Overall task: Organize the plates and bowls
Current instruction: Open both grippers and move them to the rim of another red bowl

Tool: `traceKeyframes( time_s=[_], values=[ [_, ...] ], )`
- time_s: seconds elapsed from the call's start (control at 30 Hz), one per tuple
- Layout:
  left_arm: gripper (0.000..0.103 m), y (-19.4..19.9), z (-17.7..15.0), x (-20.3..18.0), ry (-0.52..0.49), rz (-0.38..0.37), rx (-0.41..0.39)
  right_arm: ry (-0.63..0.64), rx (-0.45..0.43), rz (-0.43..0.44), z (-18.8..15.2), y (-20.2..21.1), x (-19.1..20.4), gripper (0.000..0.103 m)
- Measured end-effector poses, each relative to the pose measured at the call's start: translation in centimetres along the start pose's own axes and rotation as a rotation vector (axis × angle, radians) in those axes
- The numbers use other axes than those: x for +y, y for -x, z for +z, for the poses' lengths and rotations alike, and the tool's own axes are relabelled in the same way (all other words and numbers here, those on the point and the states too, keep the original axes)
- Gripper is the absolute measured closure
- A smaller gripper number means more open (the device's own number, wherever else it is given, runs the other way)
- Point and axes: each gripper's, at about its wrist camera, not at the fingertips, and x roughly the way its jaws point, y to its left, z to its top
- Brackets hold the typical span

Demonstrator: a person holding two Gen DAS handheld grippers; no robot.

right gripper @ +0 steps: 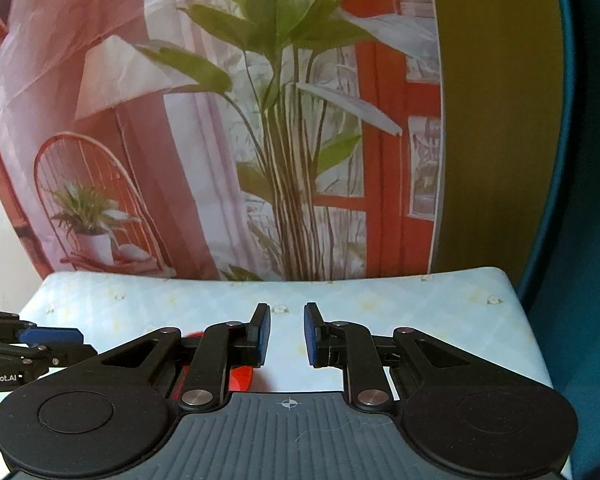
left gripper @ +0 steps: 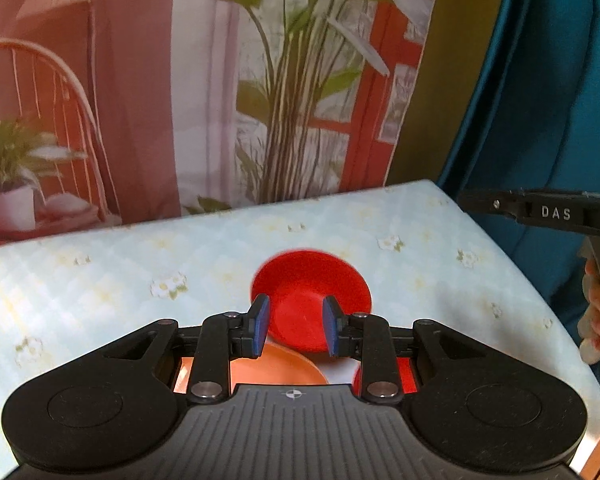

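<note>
A red bowl (left gripper: 312,300) sits on the floral tablecloth (left gripper: 140,264), just beyond my left gripper (left gripper: 296,326), which is open with its blue pads on either side of the bowl's near edge, not touching it. An orange plate (left gripper: 276,368) lies below the left fingers, mostly hidden by the gripper body. A white dish (left gripper: 342,372) and another red piece (left gripper: 406,378) show beside it. My right gripper (right gripper: 287,334) is open and empty above the cloth. A sliver of the red bowl (right gripper: 240,378) shows under its left finger.
The right gripper's body (left gripper: 556,212) and the hand holding it are at the table's right edge in the left wrist view. The left gripper's fingers (right gripper: 52,336) enter from the left in the right wrist view. A printed backdrop (left gripper: 180,80) stands behind the table; a teal curtain (left gripper: 540,80) hangs on the right.
</note>
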Motion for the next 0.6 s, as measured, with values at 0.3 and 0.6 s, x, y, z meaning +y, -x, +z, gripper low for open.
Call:
traceKeyframes(
  time_s=[0.3, 0.6],
  values=[
    [0.069, -1.3, -3.1, -1.7, 0.034, -0.023, 0.071, 0.027, 0.062, 0.031, -3.9, -0.4, -1.1, 0.085],
    [0.069, -2.3, -6.3, -3.3, 0.078, -0.066, 0.138, 0.065, 0.150, 0.064, -8.2, -1.2, -0.6, 0.085]
  ],
)
